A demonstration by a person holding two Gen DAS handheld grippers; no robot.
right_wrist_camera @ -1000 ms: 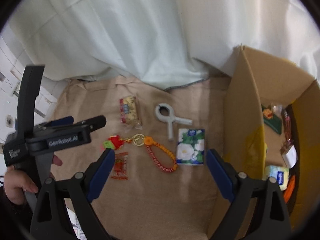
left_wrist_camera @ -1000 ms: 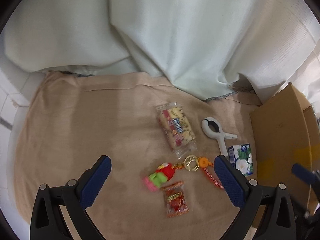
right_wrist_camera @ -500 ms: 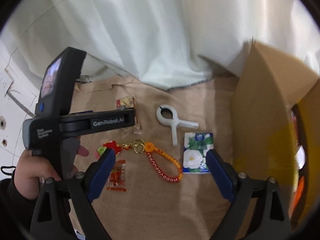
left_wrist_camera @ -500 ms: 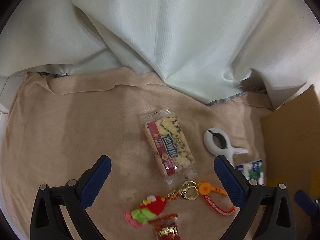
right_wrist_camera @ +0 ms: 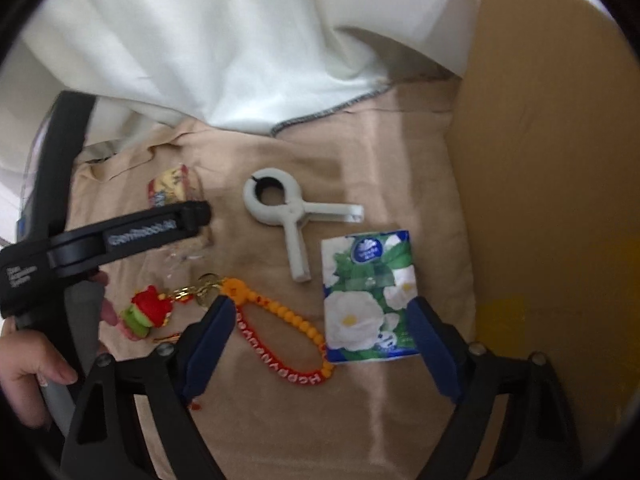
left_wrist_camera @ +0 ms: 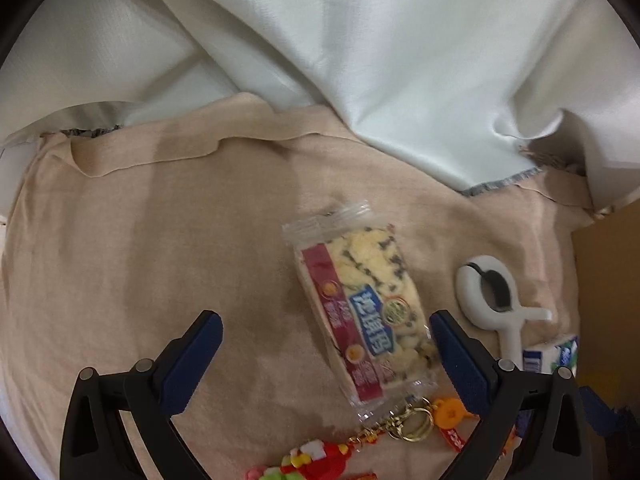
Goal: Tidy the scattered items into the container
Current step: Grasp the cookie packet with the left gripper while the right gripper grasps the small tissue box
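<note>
White curtains hang behind the tan cloth-covered table [left_wrist_camera: 140, 240]. My left claw [left_wrist_camera: 326, 354] gapes wide and empty over the clear-wrapped seaweed cracker packet [left_wrist_camera: 362, 308], lying toward 1 o'clock; I should centre, then descend. The brown cardboard box [right_wrist_camera: 552, 184] waits at 3 o'clock; my right claw [right_wrist_camera: 320, 342] hangs open, empty.

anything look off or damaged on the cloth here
Nothing looks damaged or spilled. The snack packet, white clip, tissue pack and beaded keychain just lie loose on the tan cloth.
</note>
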